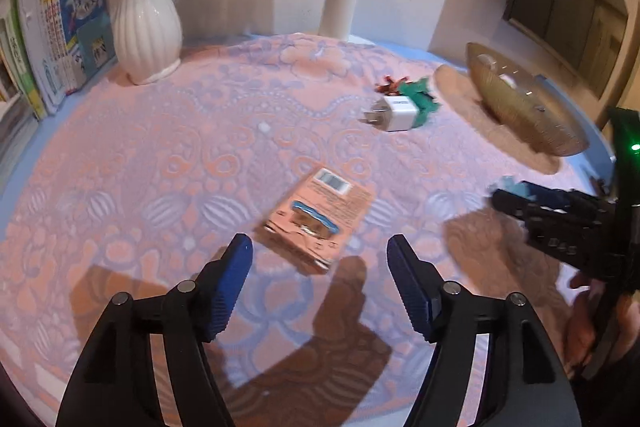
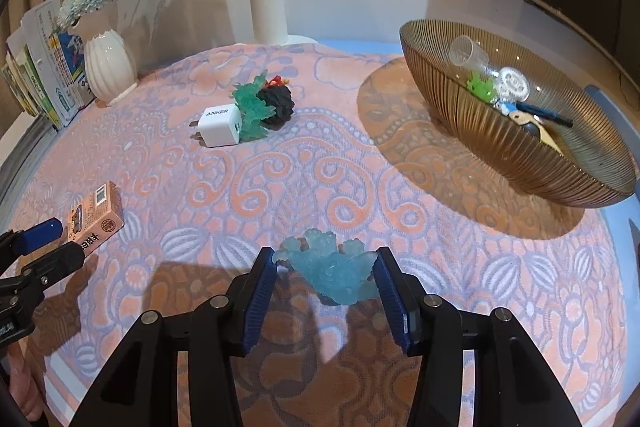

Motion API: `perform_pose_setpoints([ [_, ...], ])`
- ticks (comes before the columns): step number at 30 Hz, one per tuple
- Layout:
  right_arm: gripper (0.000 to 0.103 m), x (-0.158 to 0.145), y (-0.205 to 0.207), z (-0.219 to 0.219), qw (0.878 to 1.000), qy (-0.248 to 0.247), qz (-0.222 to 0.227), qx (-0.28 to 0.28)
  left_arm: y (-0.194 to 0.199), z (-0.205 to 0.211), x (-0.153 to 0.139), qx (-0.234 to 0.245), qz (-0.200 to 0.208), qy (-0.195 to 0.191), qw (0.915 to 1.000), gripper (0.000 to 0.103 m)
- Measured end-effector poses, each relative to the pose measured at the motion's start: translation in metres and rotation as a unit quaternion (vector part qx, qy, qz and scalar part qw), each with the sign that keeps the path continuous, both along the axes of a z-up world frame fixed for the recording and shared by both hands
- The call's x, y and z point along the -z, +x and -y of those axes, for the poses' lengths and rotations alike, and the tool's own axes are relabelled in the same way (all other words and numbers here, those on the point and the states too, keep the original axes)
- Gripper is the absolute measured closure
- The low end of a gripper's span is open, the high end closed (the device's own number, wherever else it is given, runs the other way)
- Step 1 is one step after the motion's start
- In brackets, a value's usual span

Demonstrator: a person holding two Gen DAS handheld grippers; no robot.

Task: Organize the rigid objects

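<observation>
Between claw pads: figurine (image 2: 336, 273) lengthwise across.

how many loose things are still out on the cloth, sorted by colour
Blue: 1, the figure between the right gripper's jaws
Green: 1, the figure
White: 1, the charger
Black: 1, the lump behind the green figure
Orange: 1, the box ahead of the open left gripper
Total: 5
</observation>
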State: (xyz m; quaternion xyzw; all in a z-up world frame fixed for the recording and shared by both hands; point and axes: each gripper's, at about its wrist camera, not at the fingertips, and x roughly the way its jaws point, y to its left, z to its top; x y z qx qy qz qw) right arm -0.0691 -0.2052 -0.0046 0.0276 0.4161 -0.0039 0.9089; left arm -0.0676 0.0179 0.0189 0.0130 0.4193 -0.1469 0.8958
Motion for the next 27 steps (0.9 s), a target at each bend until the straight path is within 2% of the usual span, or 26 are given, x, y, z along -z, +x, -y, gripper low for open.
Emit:
perform_pose_setpoints([
  [2, 0.053, 0.0, 0.0, 0.001, 1.0, 0.004, 0.0, 0.0, 0.011, -0.002, 0.002, -0.005, -0.008, 0.017, 0.9998, 0.028],
  [4, 0.053, 0.0, 0.0, 0.0, 1.0, 0.004, 0.001, -0.001, 0.026, 0.0, 0.011, 0.002, -0.04, 0.039, 0.9984, 0.026],
  [6, 0.053, 0.001, 0.0, -0.001, 1.0, 0.0, 0.0, -0.001, 0.03, 0.004, 0.012, 0.01, -0.032, 0.052, 0.9981, 0.028],
  [7, 0.053, 0.001, 0.0, -0.002, 1.0, -0.001, 0.0, 0.0, 0.03, 0.008, 0.011, 0.018, -0.031, 0.052, 0.998, 0.03],
  [9, 0.054, 0.001, 0.0, -0.002, 1.0, -0.001, 0.001, 0.0, 0.029, 0.017, 0.01, 0.032, -0.024, 0.057, 0.9975, 0.056],
  [13, 0.056, -0.006, -0.006, -0.003, 1.0, -0.003, 0.027, -0.002, 0.023, 0.032, 0.006, 0.043, -0.01, 0.057, 0.9974, 0.058],
  [16, 0.056, -0.019, -0.019, 0.004, 0.998, 0.014, 0.066, -0.001, 0.019, 0.037, -0.008, 0.053, 0.006, 0.017, 0.9985, 0.058],
  [19, 0.056, -0.039, -0.027, 0.026, 0.995, 0.039, 0.088, 0.017, 0.016, 0.053, -0.034, 0.061, 0.038, -0.005, 0.9974, 0.058],
  [22, 0.056, -0.078, -0.038, 0.071, 0.987, 0.047, 0.135, 0.07, 0.019, 0.083, -0.066, 0.086, 0.076, -0.039, 0.9926, 0.058],
  [24, 0.056, -0.101, -0.044, 0.103, 0.979, 0.033, 0.156, 0.124, 0.022, 0.105, -0.083, 0.101, 0.09, -0.058, 0.9891, 0.058],
  [27, 0.056, -0.118, -0.048, 0.147, 0.97, 0.025, 0.148, 0.193, 0.037, 0.151, -0.102, 0.128, 0.093, -0.082, 0.984, 0.058],
])
